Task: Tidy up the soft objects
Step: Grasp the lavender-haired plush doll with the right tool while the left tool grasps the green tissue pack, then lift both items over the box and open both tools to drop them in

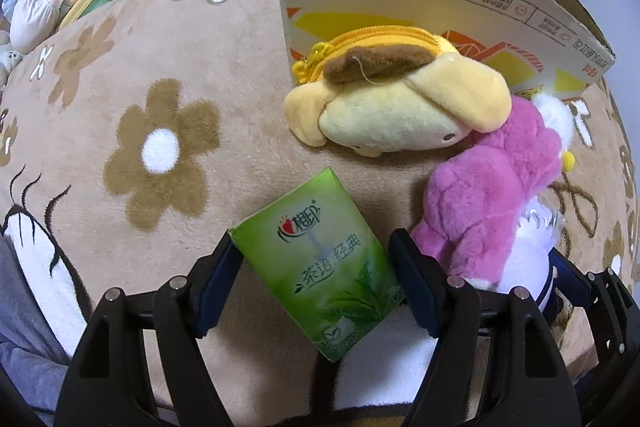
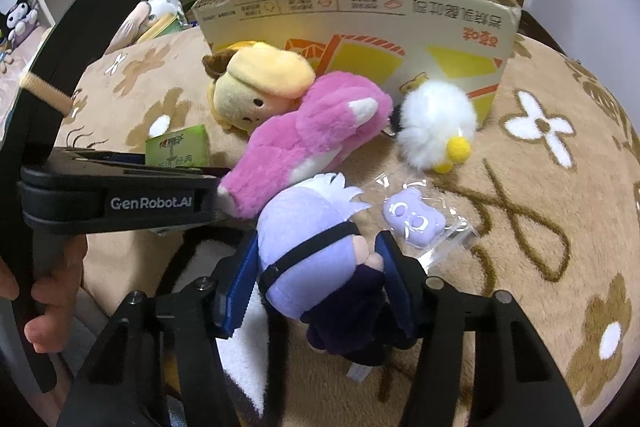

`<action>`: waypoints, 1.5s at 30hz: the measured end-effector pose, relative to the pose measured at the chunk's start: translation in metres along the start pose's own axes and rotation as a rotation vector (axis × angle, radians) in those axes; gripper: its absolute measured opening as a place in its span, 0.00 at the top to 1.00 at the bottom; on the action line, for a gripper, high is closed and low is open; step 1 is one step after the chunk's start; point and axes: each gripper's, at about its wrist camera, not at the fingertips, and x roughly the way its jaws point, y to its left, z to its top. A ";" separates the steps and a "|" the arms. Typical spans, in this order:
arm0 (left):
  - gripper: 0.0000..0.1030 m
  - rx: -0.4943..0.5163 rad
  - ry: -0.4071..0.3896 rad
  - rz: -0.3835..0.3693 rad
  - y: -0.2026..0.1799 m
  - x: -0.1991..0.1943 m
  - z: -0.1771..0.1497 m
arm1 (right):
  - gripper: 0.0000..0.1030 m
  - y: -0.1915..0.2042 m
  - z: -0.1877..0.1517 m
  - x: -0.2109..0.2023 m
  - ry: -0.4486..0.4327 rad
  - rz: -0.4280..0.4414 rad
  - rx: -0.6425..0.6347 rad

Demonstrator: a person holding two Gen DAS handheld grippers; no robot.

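Observation:
My left gripper (image 1: 315, 237) is shut on a green tissue pack (image 1: 332, 287), its pads against the pack's two long sides. In the right wrist view the pack (image 2: 178, 147) sticks out past that gripper's side. My right gripper (image 2: 318, 241) is shut on a small doll with lilac hair and dark clothes (image 2: 308, 259), the blue pads pressing its head from both sides. Beyond lie a yellow dog plush pouch (image 1: 400, 107), a pink plush (image 2: 316, 131) and a white fluffy chick (image 2: 436, 123), all on the flowered blanket.
An open cardboard box (image 2: 360, 27) stands behind the plush toys. A lilac toy in a clear wrapper (image 2: 416, 223) lies just right of the doll. More plush toys (image 1: 36, 11) and bags crowd the far left edge. A hand (image 2: 48, 299) holds the left gripper's handle.

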 end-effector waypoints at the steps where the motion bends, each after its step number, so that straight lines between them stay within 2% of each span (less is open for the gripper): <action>1: 0.29 -0.002 -0.005 0.000 0.000 -0.002 -0.001 | 0.41 -0.002 0.000 -0.002 -0.002 -0.003 0.005; 11: 0.29 0.005 -0.129 -0.008 -0.005 -0.043 -0.013 | 0.41 -0.033 0.002 -0.042 -0.102 -0.042 0.091; 24: 0.29 0.024 -0.385 -0.022 -0.002 -0.102 -0.020 | 0.41 -0.038 0.014 -0.080 -0.273 -0.117 0.108; 35: 0.29 0.035 -0.589 -0.036 0.002 -0.138 -0.021 | 0.41 -0.041 0.026 -0.110 -0.422 -0.108 0.116; 45: 0.29 0.089 -0.706 -0.043 -0.010 -0.160 -0.012 | 0.41 -0.048 0.051 -0.132 -0.532 -0.079 0.110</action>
